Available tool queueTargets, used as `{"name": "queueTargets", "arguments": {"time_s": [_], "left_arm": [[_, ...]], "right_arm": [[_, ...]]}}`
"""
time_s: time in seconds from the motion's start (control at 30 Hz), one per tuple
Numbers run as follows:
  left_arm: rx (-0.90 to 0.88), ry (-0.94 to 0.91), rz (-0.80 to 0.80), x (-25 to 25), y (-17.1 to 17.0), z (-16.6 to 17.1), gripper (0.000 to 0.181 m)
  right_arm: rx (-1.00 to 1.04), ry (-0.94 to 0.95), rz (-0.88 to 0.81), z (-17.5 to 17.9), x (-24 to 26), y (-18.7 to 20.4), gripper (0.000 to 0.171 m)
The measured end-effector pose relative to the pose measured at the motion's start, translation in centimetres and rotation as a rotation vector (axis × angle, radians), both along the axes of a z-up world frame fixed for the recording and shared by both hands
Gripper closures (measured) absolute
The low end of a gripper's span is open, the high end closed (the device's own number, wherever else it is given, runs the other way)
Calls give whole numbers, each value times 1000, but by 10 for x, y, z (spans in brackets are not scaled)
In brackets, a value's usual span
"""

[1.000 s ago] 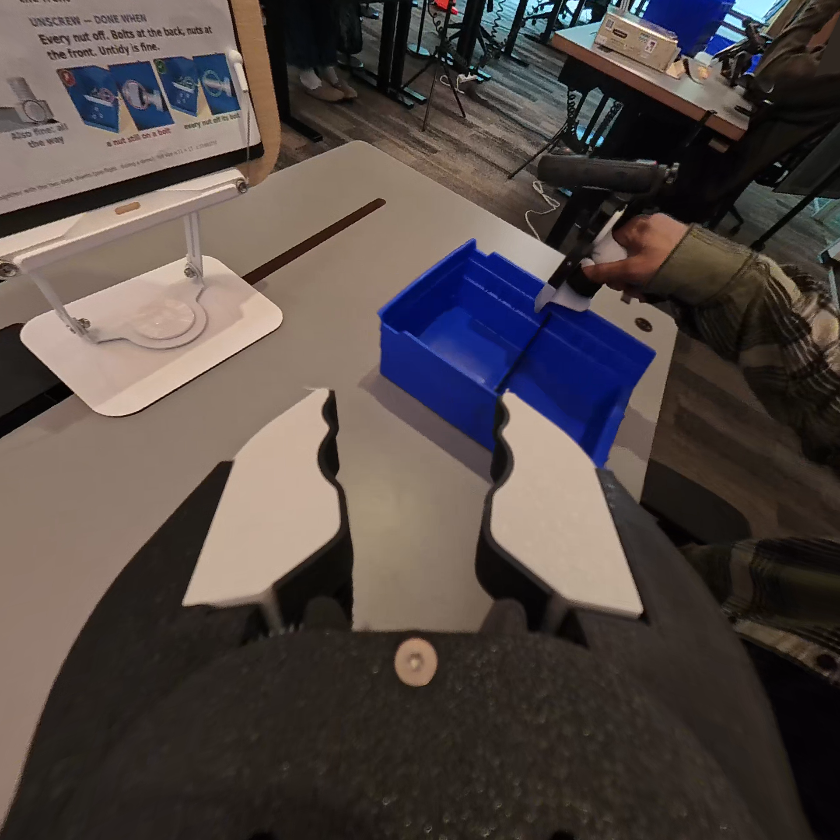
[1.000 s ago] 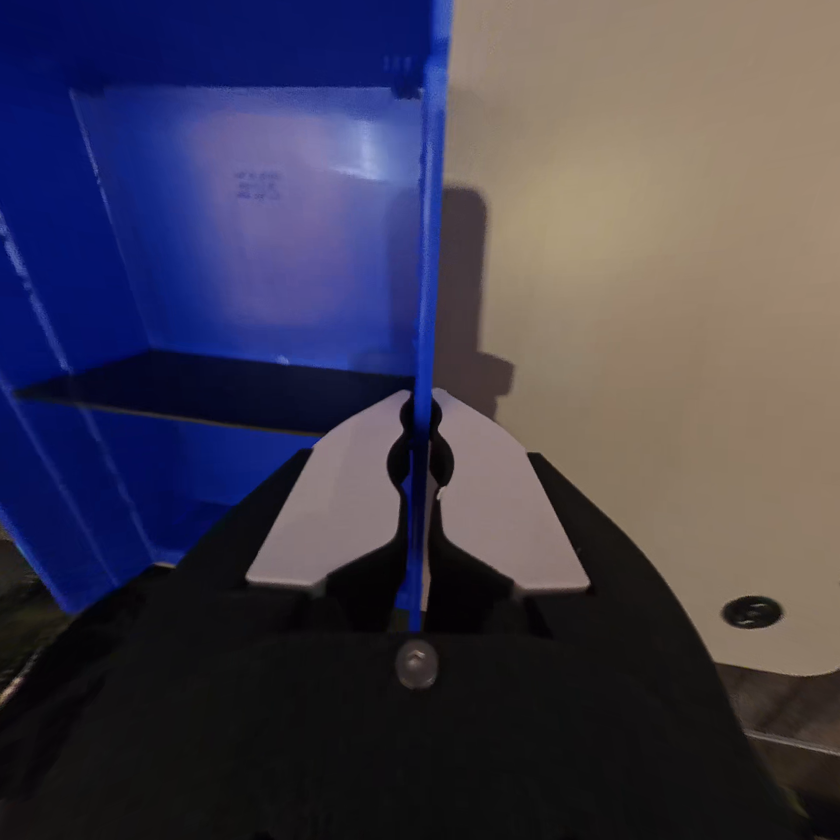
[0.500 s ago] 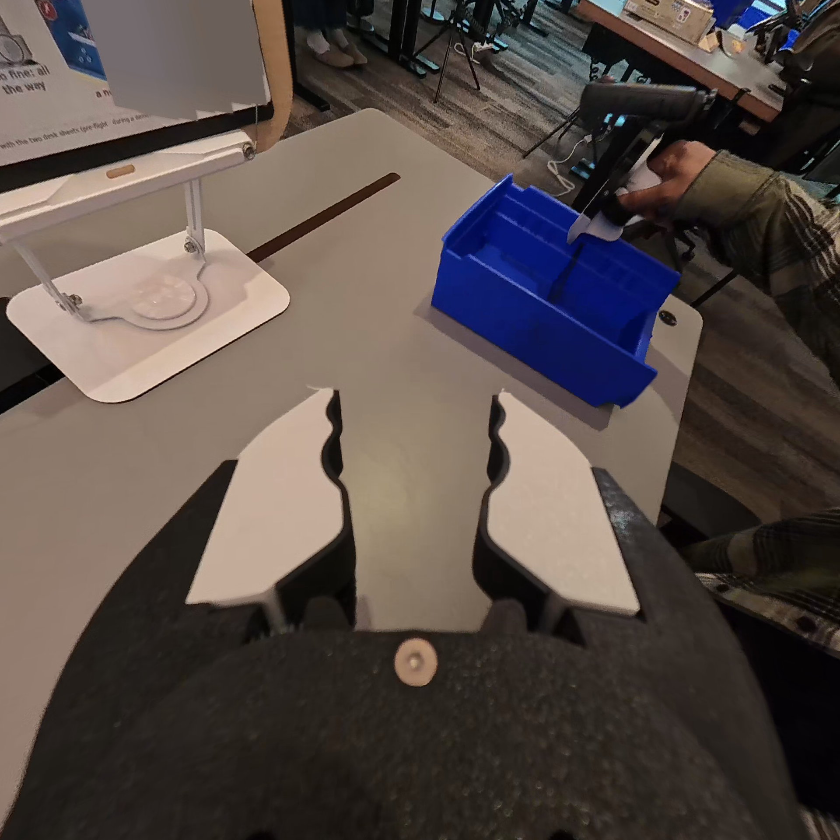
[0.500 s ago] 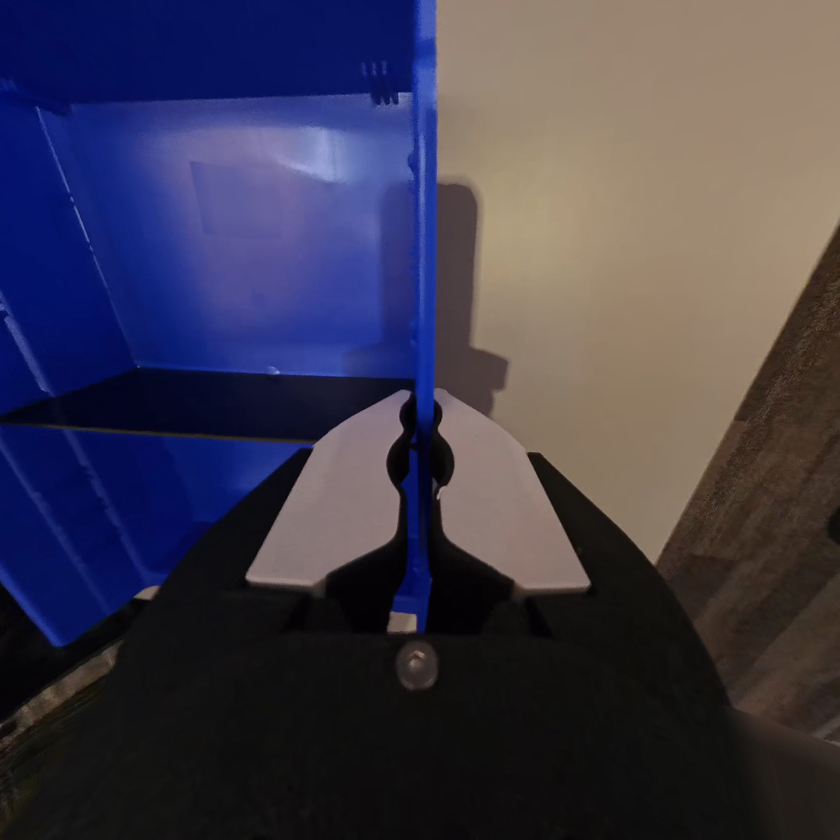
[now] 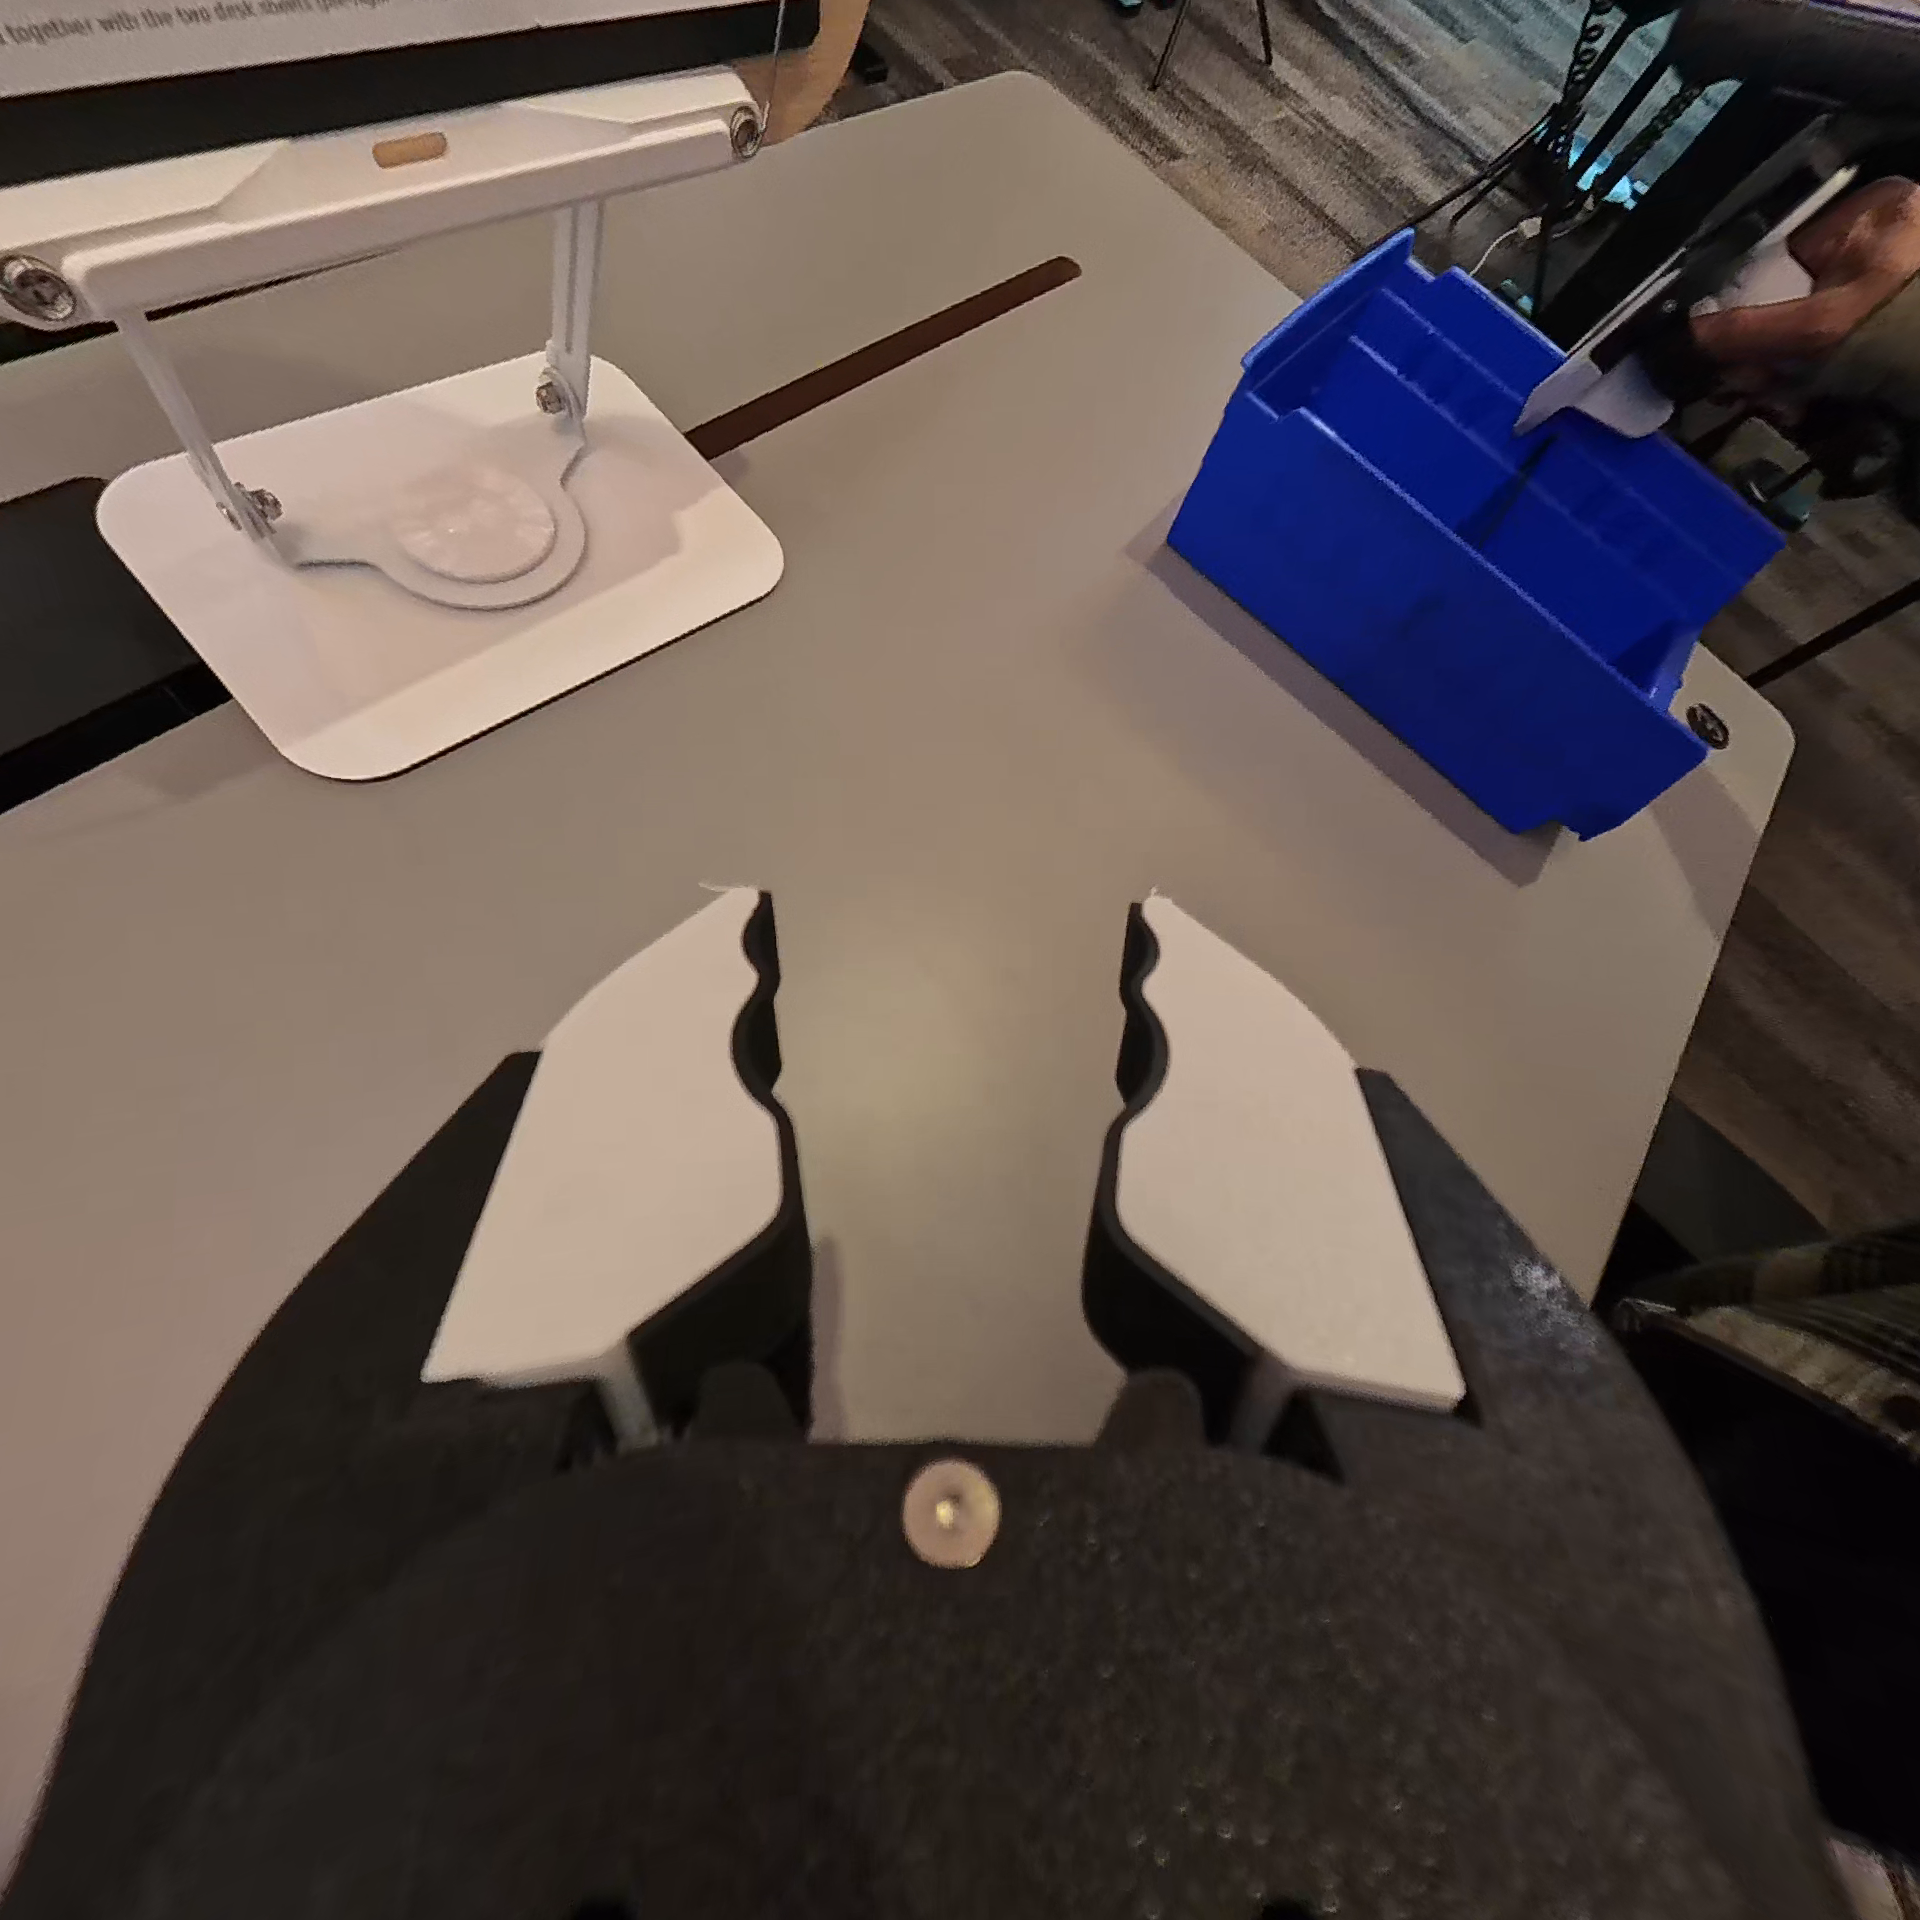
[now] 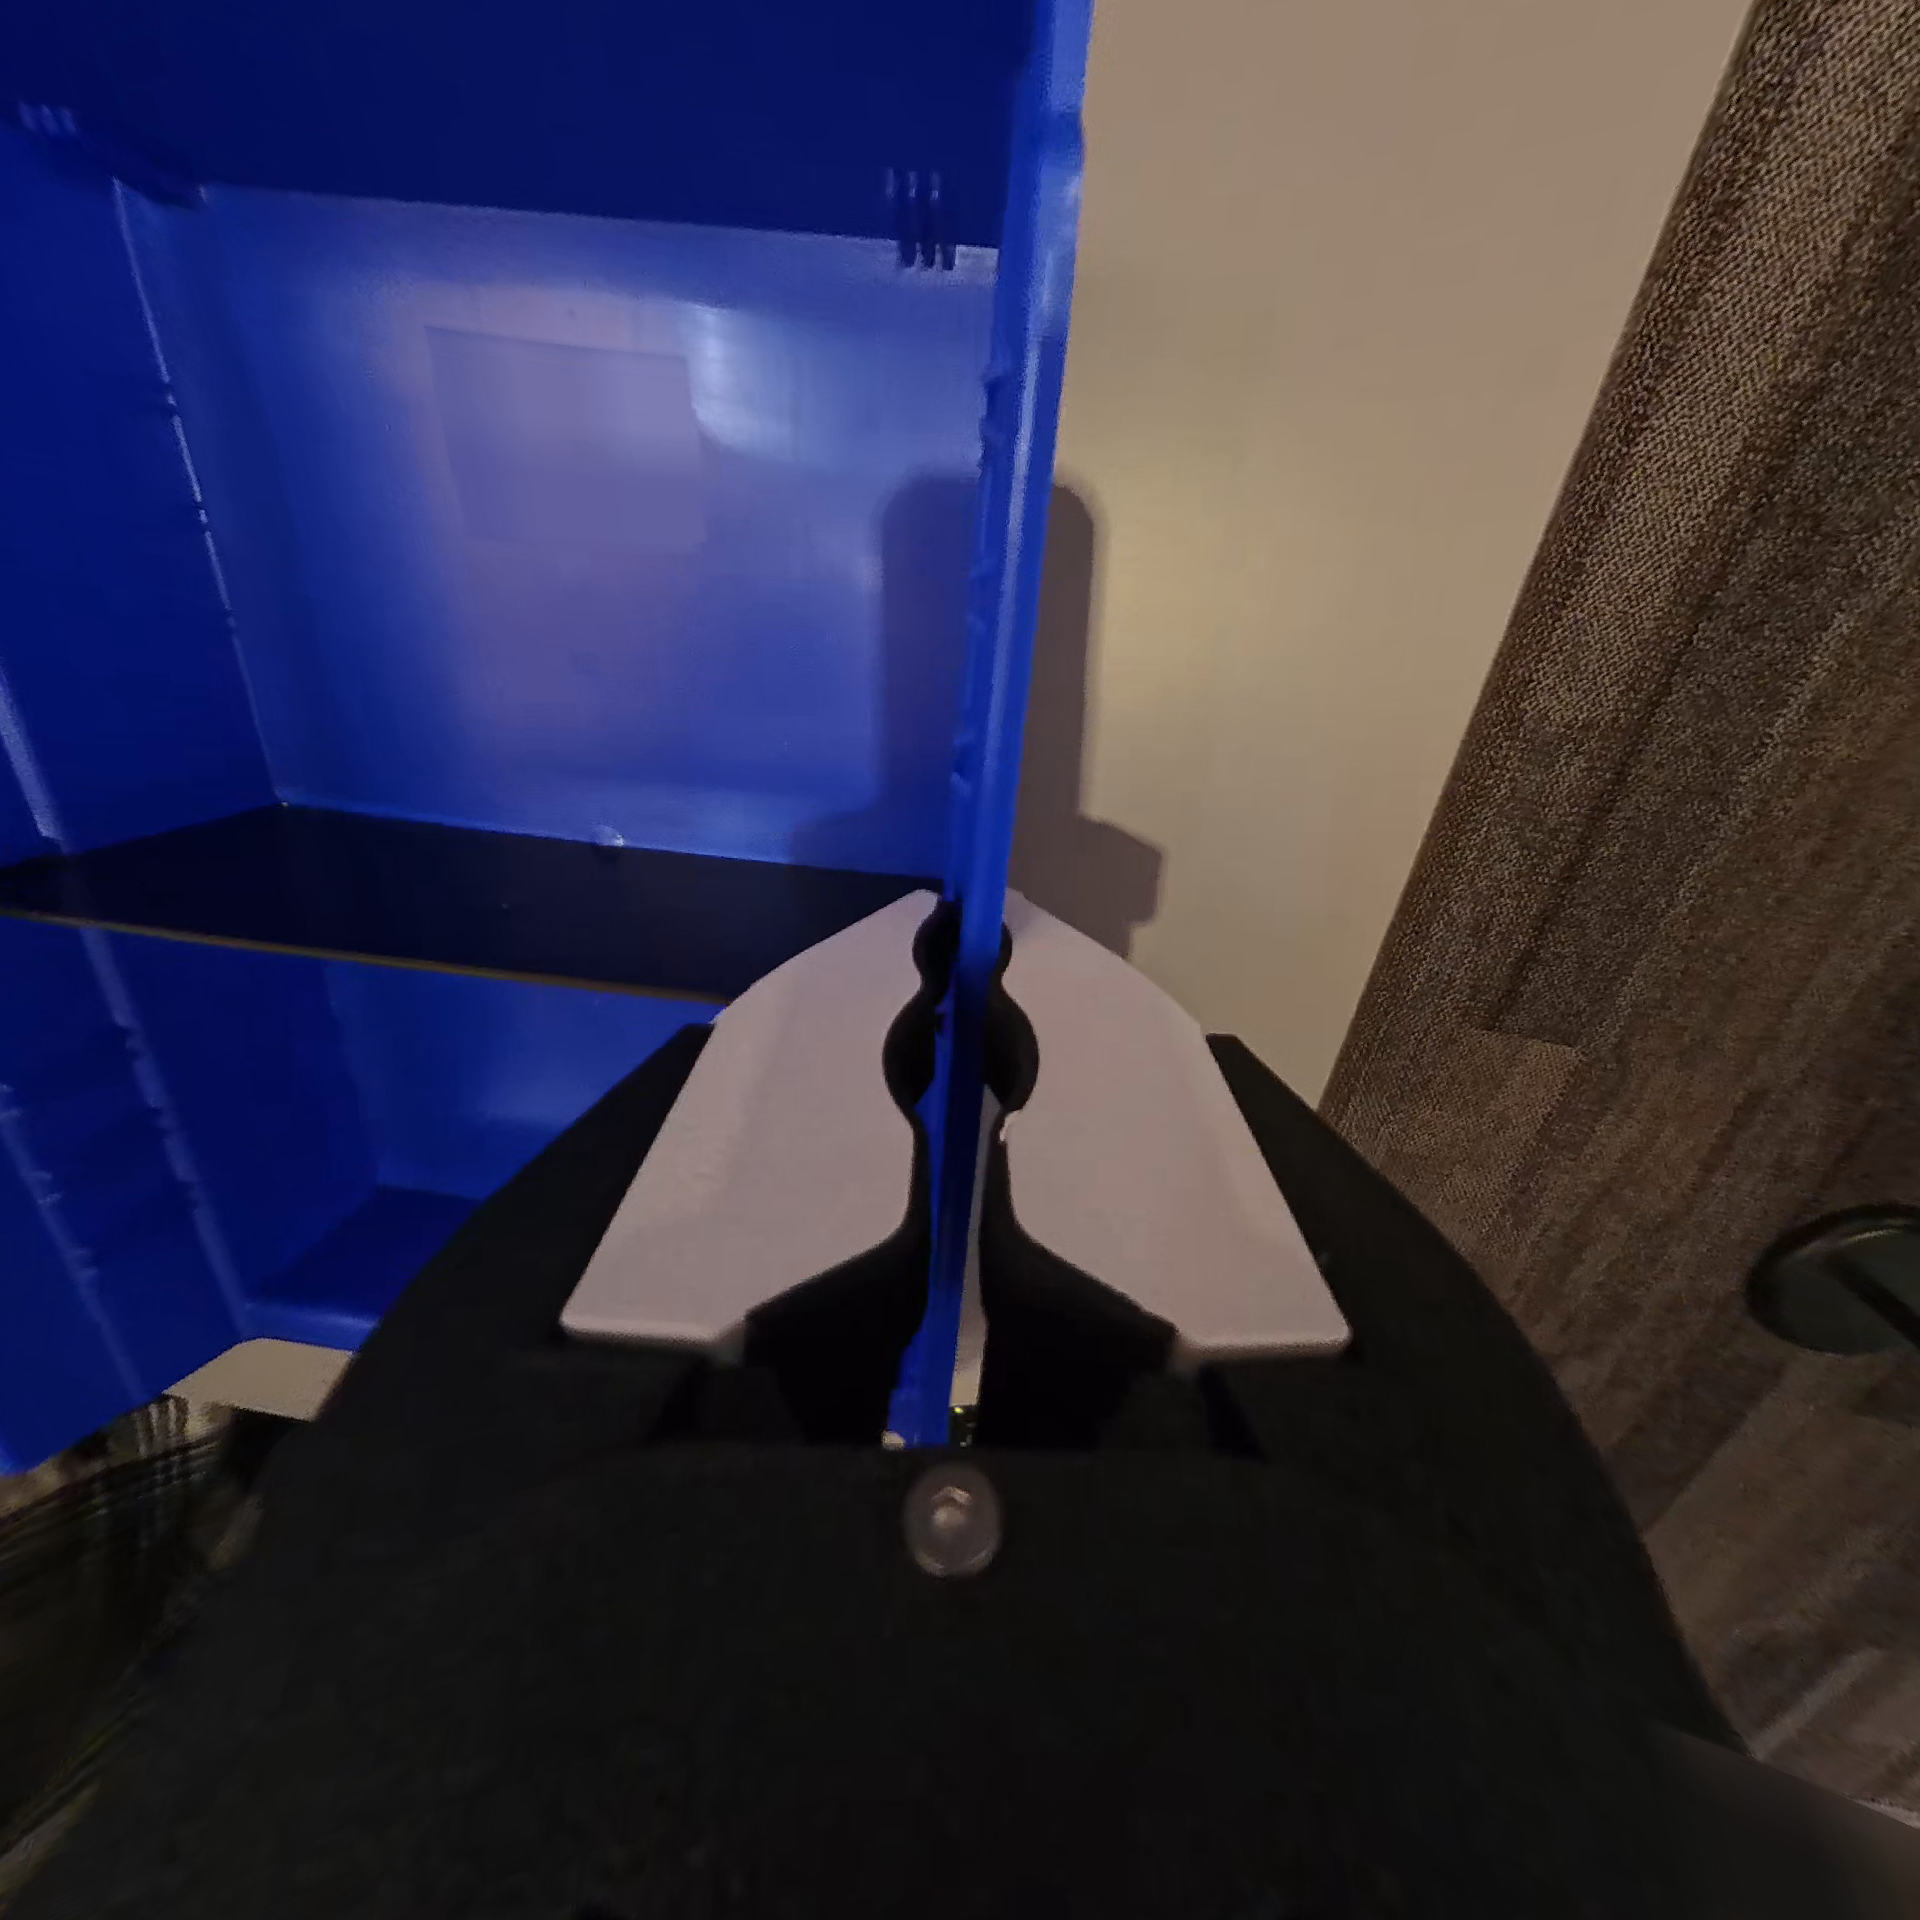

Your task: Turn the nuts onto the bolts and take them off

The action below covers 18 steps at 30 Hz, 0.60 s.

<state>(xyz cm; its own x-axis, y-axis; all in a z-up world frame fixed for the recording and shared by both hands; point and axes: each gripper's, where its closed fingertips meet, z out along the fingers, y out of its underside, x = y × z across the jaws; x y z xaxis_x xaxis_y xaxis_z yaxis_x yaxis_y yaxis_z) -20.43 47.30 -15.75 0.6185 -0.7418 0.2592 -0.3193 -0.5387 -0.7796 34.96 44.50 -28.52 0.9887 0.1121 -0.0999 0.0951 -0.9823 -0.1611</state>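
A blue plastic bin (image 5: 1434, 582) with a dark divider sits at the far right corner of the grey table (image 5: 935, 727). My right gripper (image 6: 961, 914) is shut on the bin's side wall (image 6: 1023, 520); it also shows in the left wrist view (image 5: 1558, 400), held by a hand. Both compartments that show look empty, and no nuts or bolts are in view. My left gripper (image 5: 951, 899) is open and empty, low over the table's middle.
A white stand (image 5: 436, 551) holding a board with an instruction sheet stands at the back left. A dark slot (image 5: 883, 358) runs across the table. The table's right edge and the carpet floor (image 6: 1662, 727) lie just beyond the bin. The gap from one gripper's tips to the other's is roughly 55 cm.
The right gripper has dragged the bin away to the right, up to the table's corner, turning it. The left gripper stayed open and tipped downward a little.
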Motion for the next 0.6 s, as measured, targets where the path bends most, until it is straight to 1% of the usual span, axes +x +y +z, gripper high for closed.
{"name": "queueTargets", "arguments": {"time_s": [0.2, 0.6], "left_arm": [[-18, 23, 18, -2, 3, -8, 117], [-21, 40, 40, -8, 5, -9, 116]], "right_arm": [[20, 6, 9, 0, 13, -2, 167], [31, 6, 6, 0, 24, -4, 167]]}}
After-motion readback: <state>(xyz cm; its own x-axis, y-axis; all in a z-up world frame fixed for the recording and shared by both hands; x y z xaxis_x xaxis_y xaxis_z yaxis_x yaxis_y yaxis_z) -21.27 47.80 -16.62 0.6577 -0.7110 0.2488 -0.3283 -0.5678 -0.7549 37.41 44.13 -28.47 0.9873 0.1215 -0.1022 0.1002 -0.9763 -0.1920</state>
